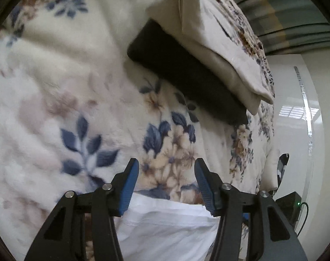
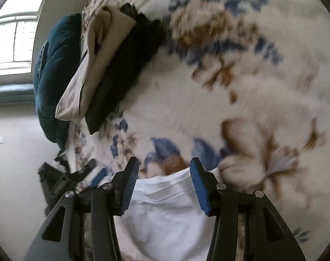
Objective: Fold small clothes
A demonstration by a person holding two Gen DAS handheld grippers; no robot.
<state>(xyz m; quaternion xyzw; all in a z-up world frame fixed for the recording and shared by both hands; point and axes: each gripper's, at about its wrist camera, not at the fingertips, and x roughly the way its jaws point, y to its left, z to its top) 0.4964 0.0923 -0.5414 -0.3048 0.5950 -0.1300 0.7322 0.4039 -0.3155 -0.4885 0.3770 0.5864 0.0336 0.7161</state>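
A white garment [image 1: 165,224] lies on the floral fleece blanket [image 1: 62,82], low in the left wrist view. It also shows in the right wrist view [image 2: 165,215], with a stitched hem edge toward the top. My left gripper [image 1: 166,169] is open, its blue-padded fingers [image 1: 130,184] apart above the garment's far edge. My right gripper [image 2: 164,167] is open too, its fingers [image 2: 198,187] straddling the hem. Neither holds cloth. A folded dark garment [image 1: 182,74] lies farther off with a folded cream garment [image 1: 210,32] on top of it; both show in the right wrist view as dark [image 2: 121,69] and cream [image 2: 95,65].
The floral blanket [image 2: 241,76] covers the bed. A dark teal quilted item [image 2: 54,76] sits beyond the stack at the bed's edge. The left gripper [image 2: 73,178] shows at the lower left of the right wrist view. Pale floor [image 1: 295,130] and a black box [image 1: 291,204] lie beyond the bed's edge.
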